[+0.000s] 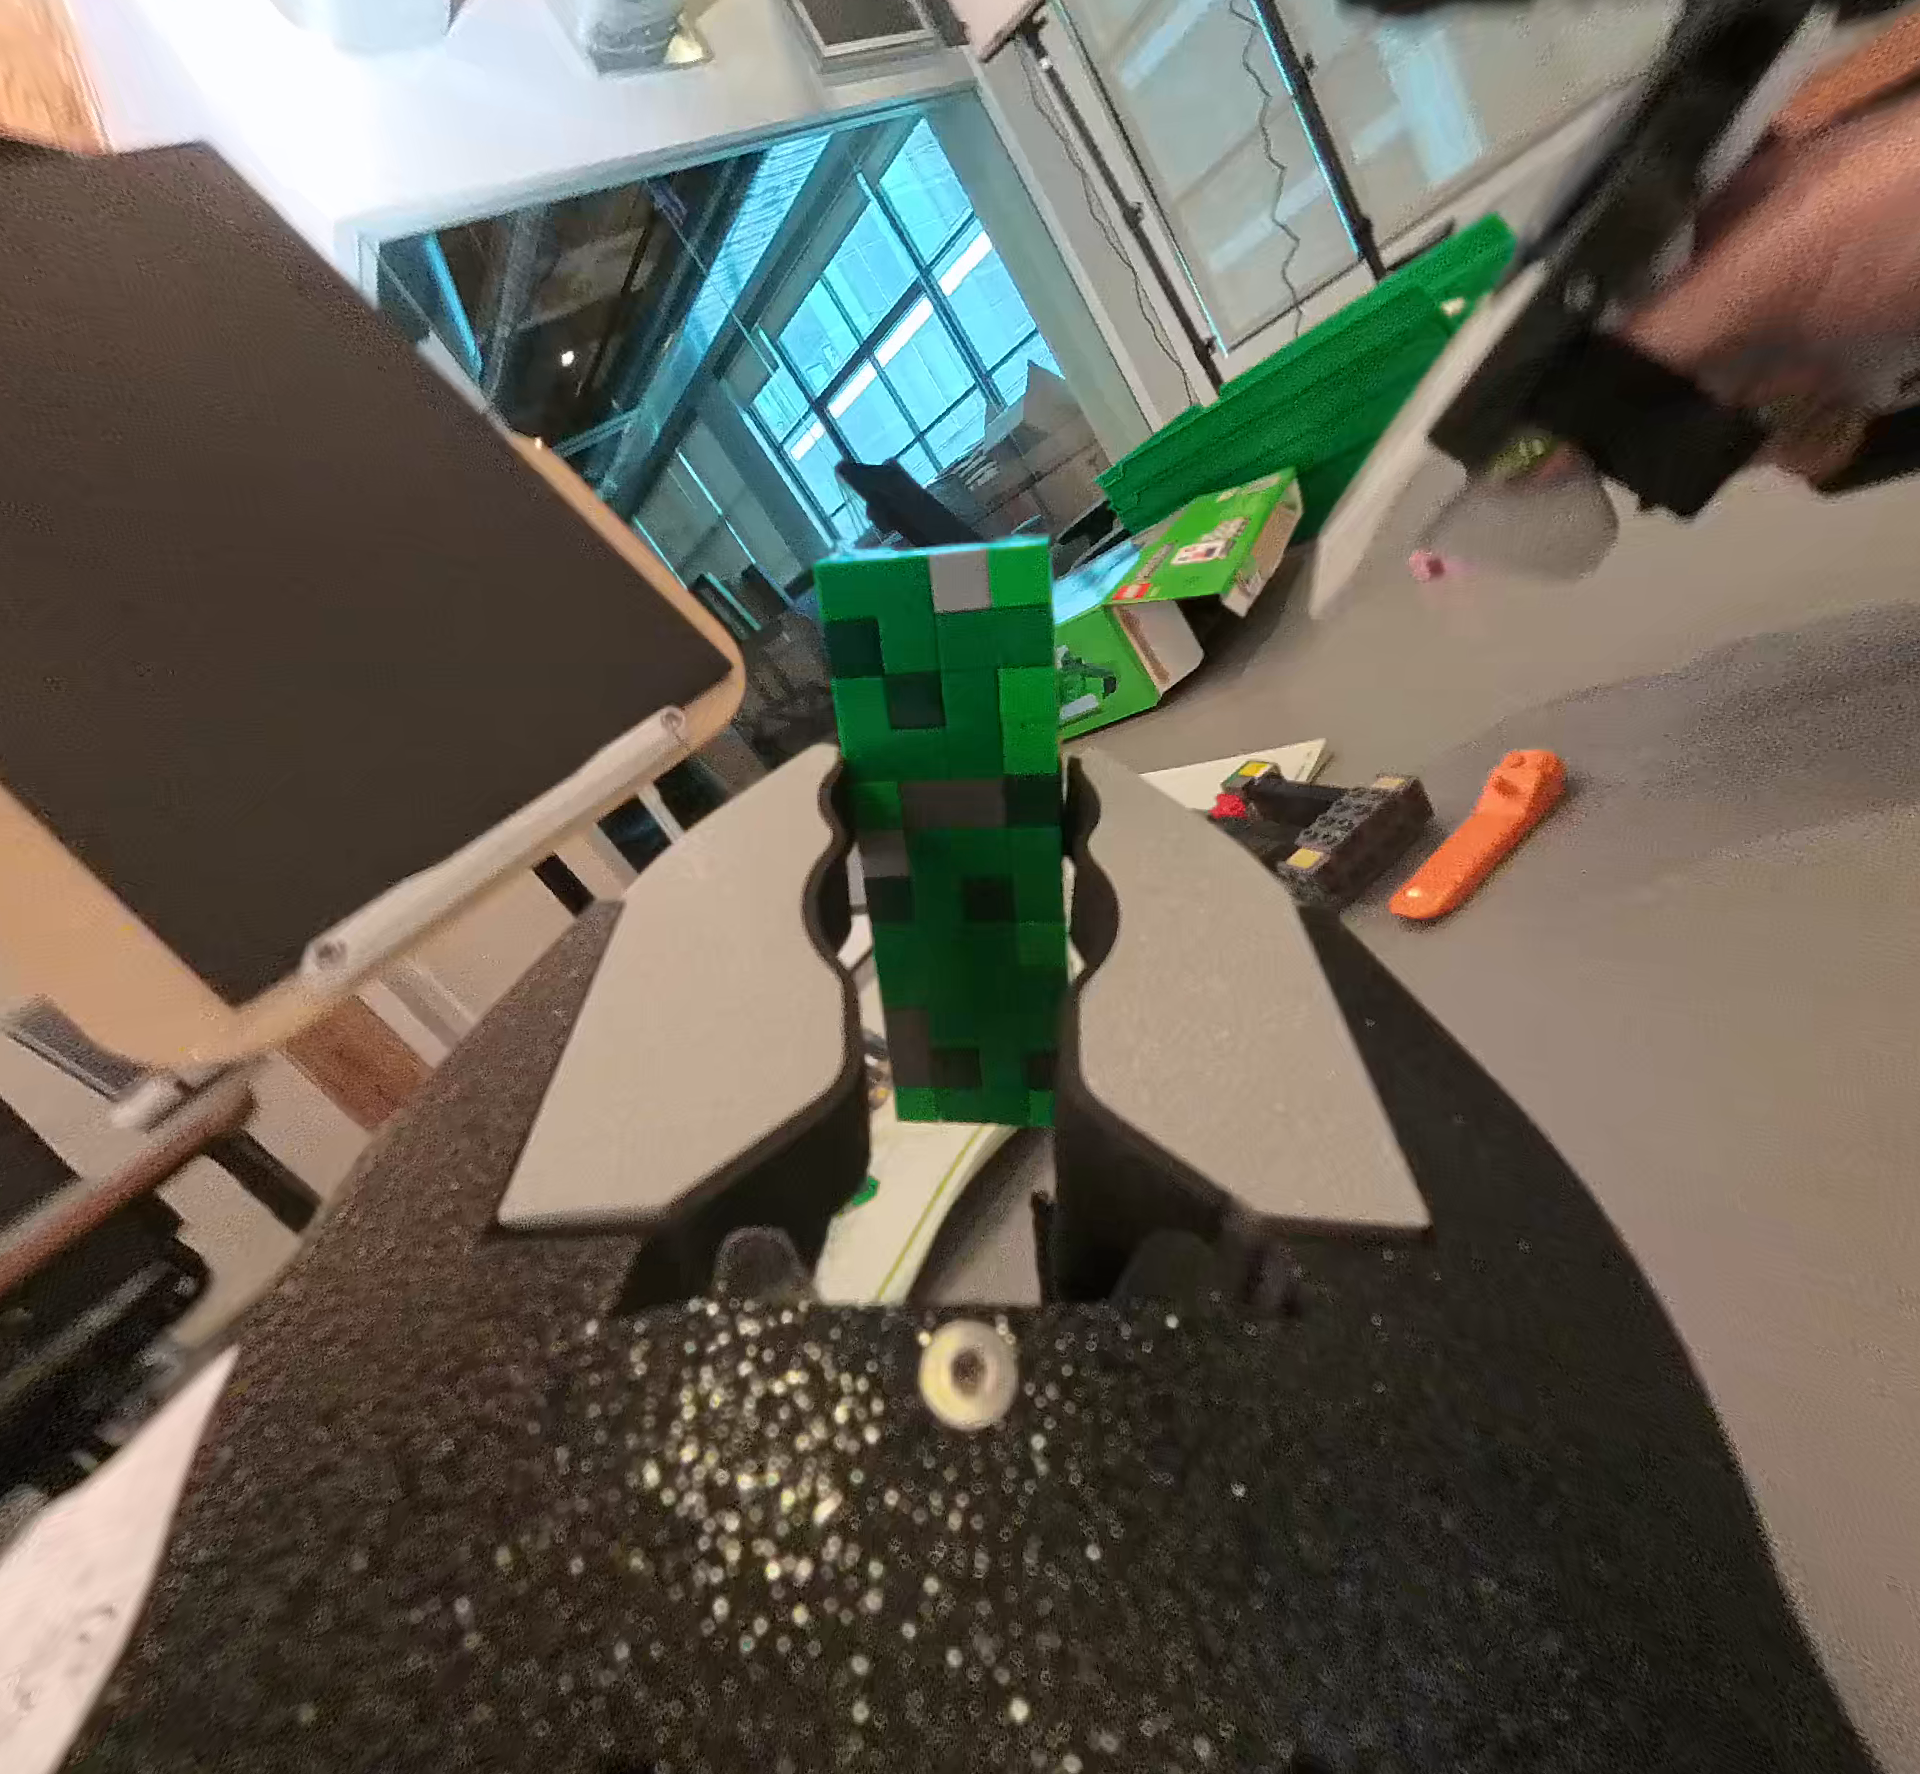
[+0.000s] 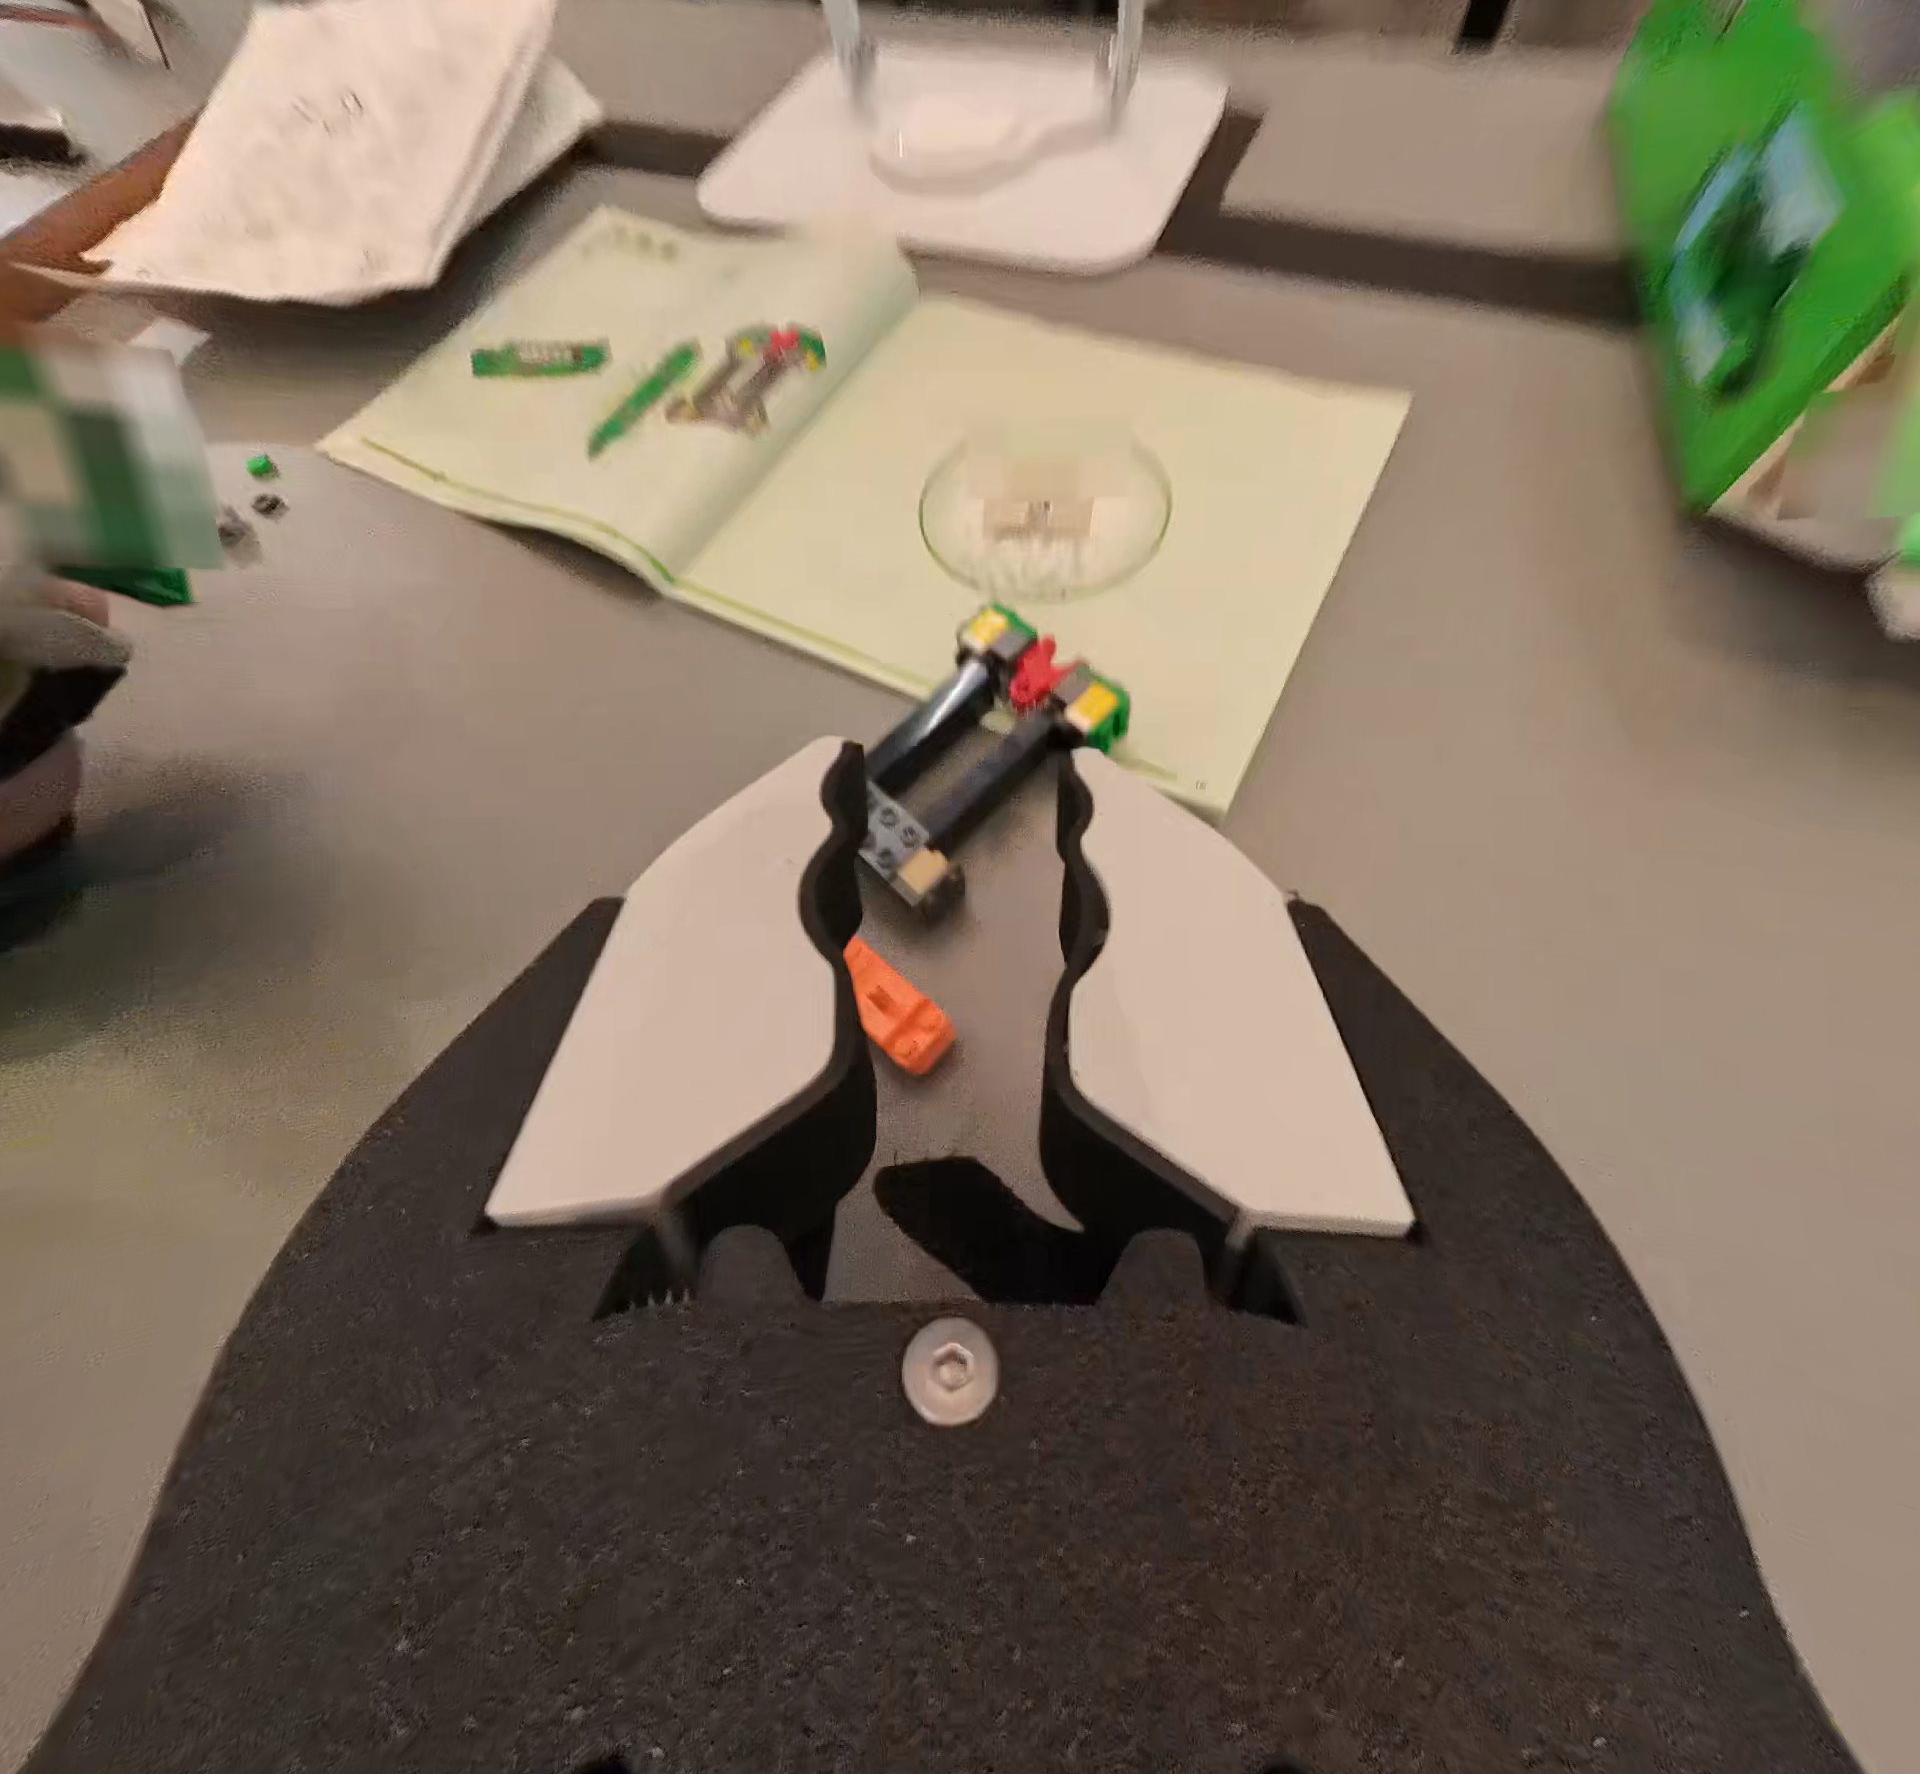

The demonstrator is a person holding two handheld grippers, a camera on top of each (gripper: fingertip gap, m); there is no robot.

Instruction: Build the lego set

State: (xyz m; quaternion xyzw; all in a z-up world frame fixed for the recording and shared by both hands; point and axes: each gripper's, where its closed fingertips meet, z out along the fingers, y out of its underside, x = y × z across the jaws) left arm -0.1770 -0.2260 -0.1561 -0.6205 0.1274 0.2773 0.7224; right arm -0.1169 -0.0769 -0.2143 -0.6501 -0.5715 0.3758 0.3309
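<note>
My left gripper (image 1: 956, 799) is shut on a tall green lego column (image 1: 951, 737) with dark and grey squares, held up off the grey table. It also shows blurred at the left edge of the right wrist view (image 2: 94, 467). My right gripper (image 2: 961, 784) is open and empty above the table, over a black lego assembly (image 2: 982, 758) with yellow, green and red ends, and an orange brick separator (image 2: 899, 1007). In the left wrist view the black assembly (image 1: 1340, 825) and the separator (image 1: 1475, 836) lie on the table to the right. The right gripper (image 1: 1600, 436) shows far right there, in a hand.
An open instruction booklet (image 2: 852, 467) lies beyond the black assembly, with a clear round dish (image 2: 1044, 514) on it. A white stand base (image 2: 966, 155) is behind. A green lego box (image 2: 1766, 218) stands at the right. Small loose pieces (image 2: 260, 488) lie at the left.
</note>
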